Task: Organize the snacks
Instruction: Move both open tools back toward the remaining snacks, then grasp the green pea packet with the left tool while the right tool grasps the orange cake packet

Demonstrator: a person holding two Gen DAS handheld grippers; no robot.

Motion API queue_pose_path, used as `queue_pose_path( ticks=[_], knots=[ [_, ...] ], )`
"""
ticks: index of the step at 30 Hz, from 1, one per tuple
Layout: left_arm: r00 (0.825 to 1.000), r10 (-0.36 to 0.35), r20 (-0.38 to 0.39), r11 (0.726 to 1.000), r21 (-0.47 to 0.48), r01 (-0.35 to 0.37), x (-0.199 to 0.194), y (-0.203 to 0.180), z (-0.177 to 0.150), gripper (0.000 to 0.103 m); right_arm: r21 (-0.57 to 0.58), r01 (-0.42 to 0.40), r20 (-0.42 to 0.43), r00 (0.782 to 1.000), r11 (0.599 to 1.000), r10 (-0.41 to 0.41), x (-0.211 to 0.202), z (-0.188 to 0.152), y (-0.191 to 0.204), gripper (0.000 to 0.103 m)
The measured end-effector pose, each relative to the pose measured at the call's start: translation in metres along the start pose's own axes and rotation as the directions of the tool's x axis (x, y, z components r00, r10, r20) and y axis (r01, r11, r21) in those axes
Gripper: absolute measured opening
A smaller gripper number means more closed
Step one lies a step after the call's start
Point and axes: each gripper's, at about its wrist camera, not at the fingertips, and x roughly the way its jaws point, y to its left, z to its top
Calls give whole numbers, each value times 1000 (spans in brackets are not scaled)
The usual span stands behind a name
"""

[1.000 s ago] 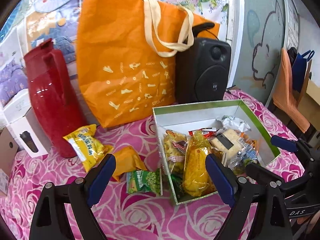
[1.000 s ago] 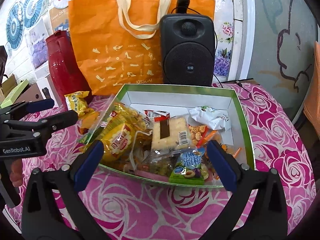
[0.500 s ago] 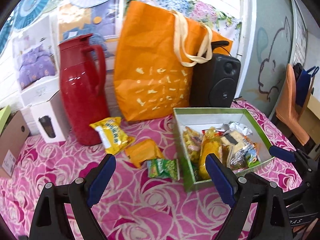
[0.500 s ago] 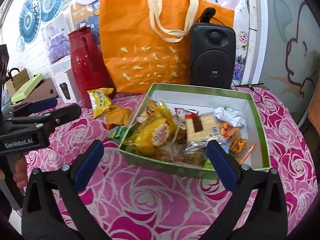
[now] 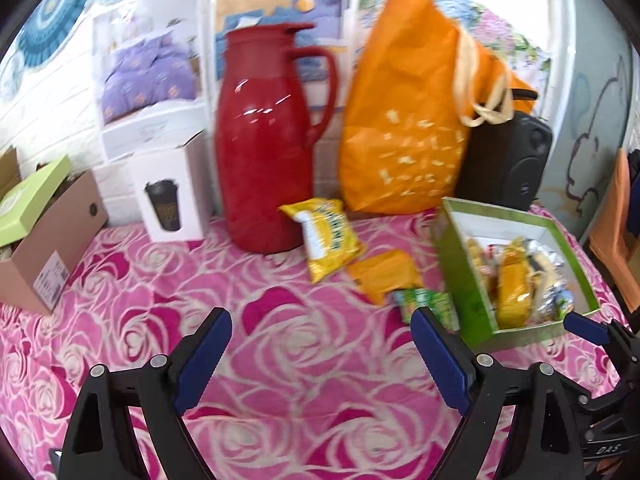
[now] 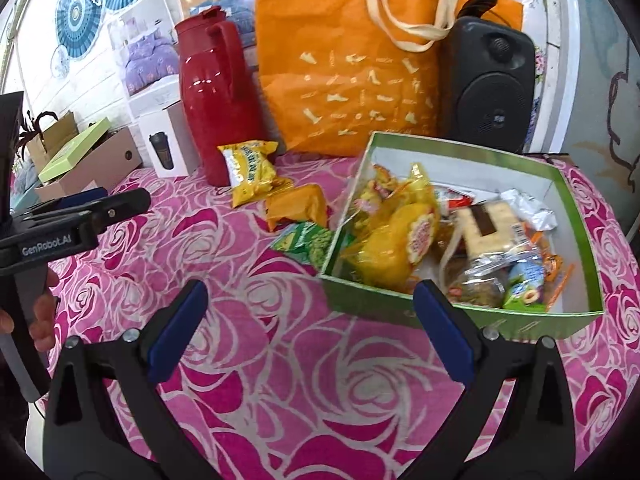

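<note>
Left gripper (image 5: 320, 344): jaws wide apart, empty, above bare pink rose tablecloth (image 5: 280, 392).
Right gripper (image 6: 308, 320): spread wide, holding nothing, near the box's near-left corner.
Green box (image 6: 400, 300): right side, full of snack packets.
Loose snacks: yellow packet (image 6: 250, 170), orange packet (image 6: 296, 206), green packet (image 6: 306, 240), left of the box, in front of the red jug (image 6: 212, 92).

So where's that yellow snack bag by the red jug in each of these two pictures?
Left wrist view: the yellow snack bag lies centre, just right of the red jug's base.
Right wrist view: the bag sits upper left of centre, against the jug.
Shared landmark: the orange tote bag behind.
</note>
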Motion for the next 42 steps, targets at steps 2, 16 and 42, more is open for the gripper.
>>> queue_pose_path(
  ticks=[2,16,42],
  knots=[
    [1000,3,-8,1000,-9,-3,5,9,-2,93,1,-25,-22,999,1000,25,8,-1,8,102],
    [957,-249,-153,967,20,254,64,-24,-6,69,-32,14,-82,996,999,-17,31,2,8,55],
    [919,-338,-203,939,-5,345,89,-27,-13,7,-54,28,-35,999,998,-30,45,33,-1,55]
  ],
)
